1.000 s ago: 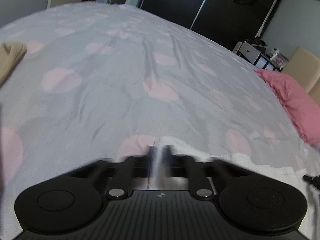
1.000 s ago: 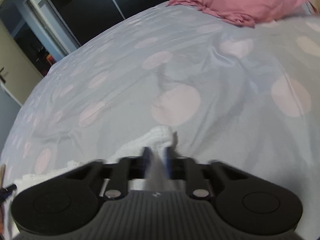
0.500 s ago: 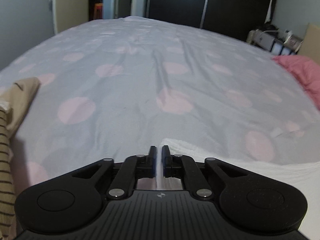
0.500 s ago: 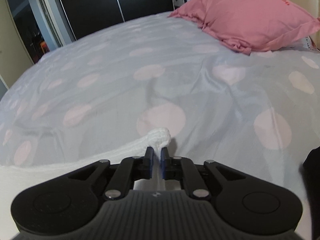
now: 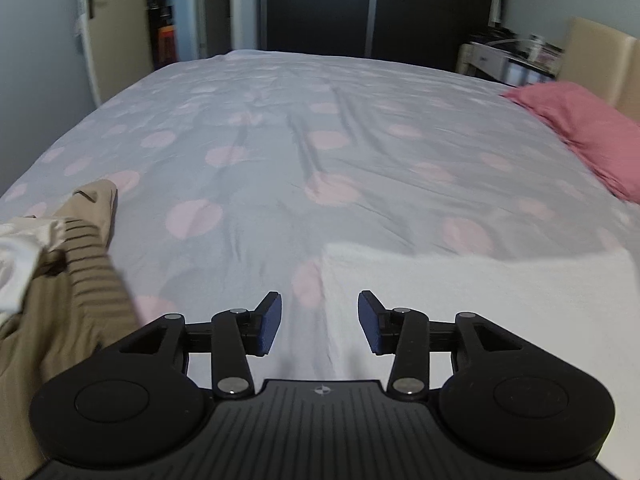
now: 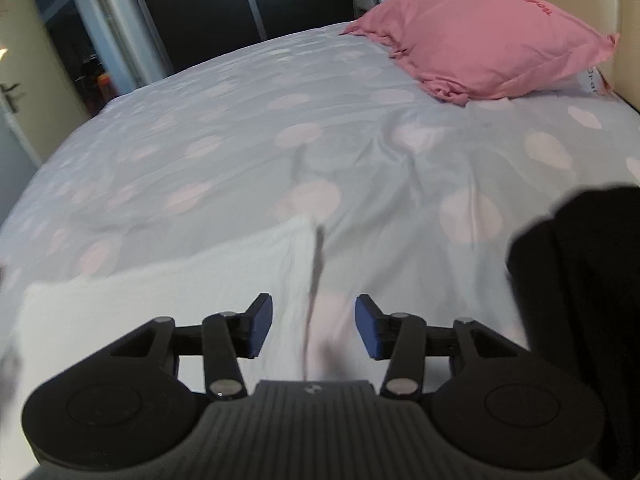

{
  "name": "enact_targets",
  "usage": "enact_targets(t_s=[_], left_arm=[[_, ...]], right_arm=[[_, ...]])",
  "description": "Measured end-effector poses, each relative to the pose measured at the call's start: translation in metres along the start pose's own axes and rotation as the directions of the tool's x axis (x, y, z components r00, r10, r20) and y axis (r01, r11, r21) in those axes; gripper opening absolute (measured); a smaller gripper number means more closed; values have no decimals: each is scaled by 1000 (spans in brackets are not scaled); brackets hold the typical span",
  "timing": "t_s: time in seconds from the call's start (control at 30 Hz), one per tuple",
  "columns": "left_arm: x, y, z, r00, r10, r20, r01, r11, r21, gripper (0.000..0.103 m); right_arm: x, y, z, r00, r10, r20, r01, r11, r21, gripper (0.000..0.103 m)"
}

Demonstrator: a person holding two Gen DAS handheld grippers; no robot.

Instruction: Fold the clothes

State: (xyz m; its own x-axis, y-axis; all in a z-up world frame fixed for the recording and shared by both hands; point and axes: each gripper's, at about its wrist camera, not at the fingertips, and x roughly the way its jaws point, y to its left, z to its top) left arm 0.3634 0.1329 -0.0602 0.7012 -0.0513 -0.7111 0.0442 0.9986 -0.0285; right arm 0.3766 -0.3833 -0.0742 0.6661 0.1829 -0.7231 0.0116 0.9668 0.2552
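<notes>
A white towel-like cloth (image 5: 480,300) lies flat on the bed, its far left corner just ahead of my left gripper (image 5: 319,322). That gripper's jaws are opening and hover above the cloth's left edge with nothing pinched. In the right wrist view the same white cloth (image 6: 180,292) spreads to the left, its right edge running under my right gripper (image 6: 314,326). The right jaws are opening too, blue pads apart, clear of the fabric below.
The bed has a grey cover with pink dots (image 5: 320,152). A beige and striped pile of clothes (image 5: 60,280) sits at the left. A pink pillow (image 6: 480,40) lies at the head end. A black garment (image 6: 580,280) lies at the right.
Both grippers let go of the white cloth's corners, opened and lifted back from the bed. The cloth now lies flat below them.
</notes>
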Motion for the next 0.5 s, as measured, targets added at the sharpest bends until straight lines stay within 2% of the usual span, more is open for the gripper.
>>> enact_targets(t_s=[0.1, 0.23, 0.4, 0.5], left_arm=[[-46, -12, -14, 998, -56, -21, 57, 998, 23, 43], [-102, -28, -34, 992, -117, -35, 119, 992, 46, 46], [-155, -43, -57, 984, -166, -62, 169, 985, 48, 46], [-179, -51, -68, 985, -164, -58, 168, 984, 65, 46]], right_arm=[[-55, -4, -18, 999, 44, -4, -44, 999, -30, 54], [-133, -20, -44, 998, 40, 39, -39, 999, -23, 56], [-223, -69, -78, 991, -12, 131, -6, 990, 139, 59], [-262, -104, -102, 982, -105, 159, 65, 970, 235, 61]])
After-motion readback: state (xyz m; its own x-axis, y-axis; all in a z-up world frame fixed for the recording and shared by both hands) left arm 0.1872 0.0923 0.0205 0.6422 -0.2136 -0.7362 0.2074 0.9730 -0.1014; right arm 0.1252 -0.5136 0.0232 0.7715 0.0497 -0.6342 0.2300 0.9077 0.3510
